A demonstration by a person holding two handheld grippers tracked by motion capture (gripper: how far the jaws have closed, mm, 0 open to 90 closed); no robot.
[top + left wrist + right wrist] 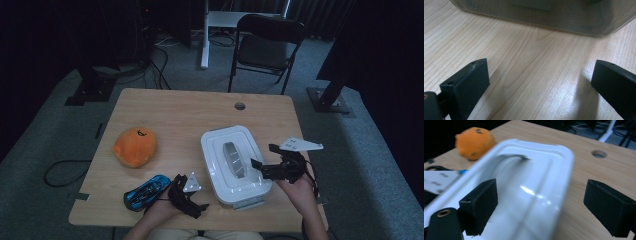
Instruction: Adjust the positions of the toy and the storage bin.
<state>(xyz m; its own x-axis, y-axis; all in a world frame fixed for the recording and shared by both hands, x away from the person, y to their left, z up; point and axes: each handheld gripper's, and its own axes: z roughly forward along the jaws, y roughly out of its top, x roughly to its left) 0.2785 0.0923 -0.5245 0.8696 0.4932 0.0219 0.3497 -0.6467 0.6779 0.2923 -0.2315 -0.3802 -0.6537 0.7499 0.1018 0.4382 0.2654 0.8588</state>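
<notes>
Jaws spread and empty on both grippers; right gripper (261,166) hovered at centre-right over white lidded box (234,165), best lifted squarely by its lid handle.

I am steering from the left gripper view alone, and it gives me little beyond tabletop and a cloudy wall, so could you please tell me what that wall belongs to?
Observer: It is the side of a white lidded box with a grey handle set in the lid.
Operator: Thank you. Where is the right gripper, please?
Observer: The right gripper is at the box's right edge, over the lid, jaws open with nothing gripped.
Operator: Is anything else close to my left gripper?
Observer: Yes, a blue toy car lies just left of the left gripper, and an orange plush toy sits farther back.
</notes>
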